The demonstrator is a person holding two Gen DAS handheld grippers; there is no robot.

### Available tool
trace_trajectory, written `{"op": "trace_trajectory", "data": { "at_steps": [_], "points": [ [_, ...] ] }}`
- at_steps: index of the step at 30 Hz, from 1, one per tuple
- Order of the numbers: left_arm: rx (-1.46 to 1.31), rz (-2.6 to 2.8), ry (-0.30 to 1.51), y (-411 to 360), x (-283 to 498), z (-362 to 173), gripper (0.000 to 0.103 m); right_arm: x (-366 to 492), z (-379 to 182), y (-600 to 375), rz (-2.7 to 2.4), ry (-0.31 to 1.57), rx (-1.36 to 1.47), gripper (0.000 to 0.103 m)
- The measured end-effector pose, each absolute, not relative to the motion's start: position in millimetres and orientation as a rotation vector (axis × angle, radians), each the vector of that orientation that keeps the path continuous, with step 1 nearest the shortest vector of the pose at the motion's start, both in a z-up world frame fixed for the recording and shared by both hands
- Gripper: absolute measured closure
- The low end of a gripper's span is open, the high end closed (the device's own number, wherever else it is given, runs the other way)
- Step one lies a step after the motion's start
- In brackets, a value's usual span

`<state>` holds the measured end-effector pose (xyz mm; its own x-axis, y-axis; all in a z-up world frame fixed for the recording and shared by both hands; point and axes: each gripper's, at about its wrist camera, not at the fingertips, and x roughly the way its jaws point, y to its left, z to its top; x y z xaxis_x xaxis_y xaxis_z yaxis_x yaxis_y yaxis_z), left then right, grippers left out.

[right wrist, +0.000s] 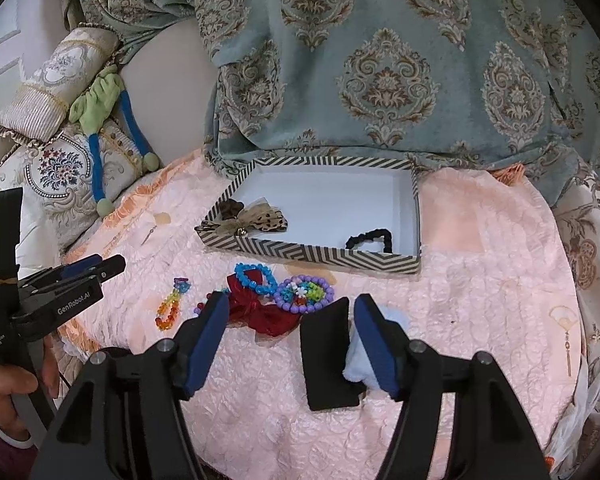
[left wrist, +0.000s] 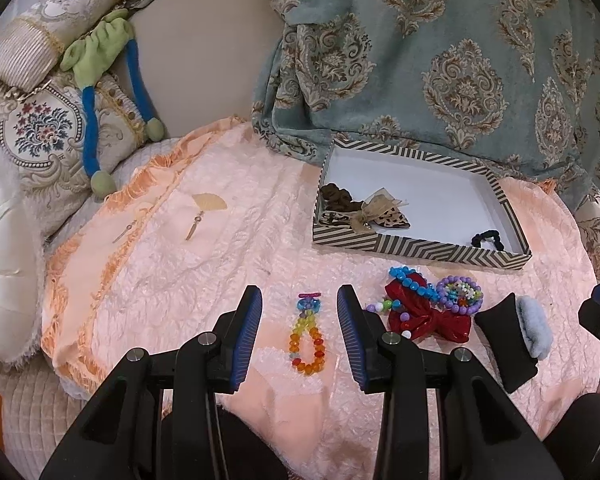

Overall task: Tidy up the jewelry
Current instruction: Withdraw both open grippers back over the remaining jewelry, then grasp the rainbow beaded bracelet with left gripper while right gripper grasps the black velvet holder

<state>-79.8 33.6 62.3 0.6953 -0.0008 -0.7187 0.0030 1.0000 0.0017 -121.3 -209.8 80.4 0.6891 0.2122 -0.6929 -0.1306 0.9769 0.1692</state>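
Right tool is spread, w/ a black-and-pale-blue hair piece standing between its fingers: the right pad looks to be against the fluffy blue side, the left pad is well clear, so nothing is pinched. The piece's long axis runs roughly along the tool's pointing line, so closing would squeeze it across its thin side. Judging from that, it's the next item to grab, and the right hand is plainly the nearer one.

Left tool is also spread, straddling a rainbow bead bracelet that lies on the pink bedspread, not touching it. The bracelet's long axis points away from the tool, toward the box.

The striped box sits further out on the bed, beyond both tools, already holding a leopard bow, a brown scrunchie and a black scrunchie.

Between the tools and the box: a red bow, a blue bead bracelet and a purple bead bracelet, bunched together. Prob. best to lift the hair piece up and over that cluster, else it snags.
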Motion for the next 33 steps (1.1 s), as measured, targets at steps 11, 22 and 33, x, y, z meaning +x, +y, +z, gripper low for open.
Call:
{"op": "trace_trajectory", "data": {
  "at_steps": [11, 22, 33],
  "points": [
    [-0.063, -0.016, 0.847, 53, -75, 57, 0.081, -121, 77, -211, 0.194, 0.796, 0.11, 0.034],
    [-0.277, -0.058, 0.983, 91, -62, 29, 0.081, -121, 51, -231, 0.167, 0.86, 0.141, 0.034],
    [-0.299, -0.098, 1.089, 77, -44, -10, 0.081, -119, 5, -241, 0.202, 0.968, 0.181, 0.034]
  ]
}}
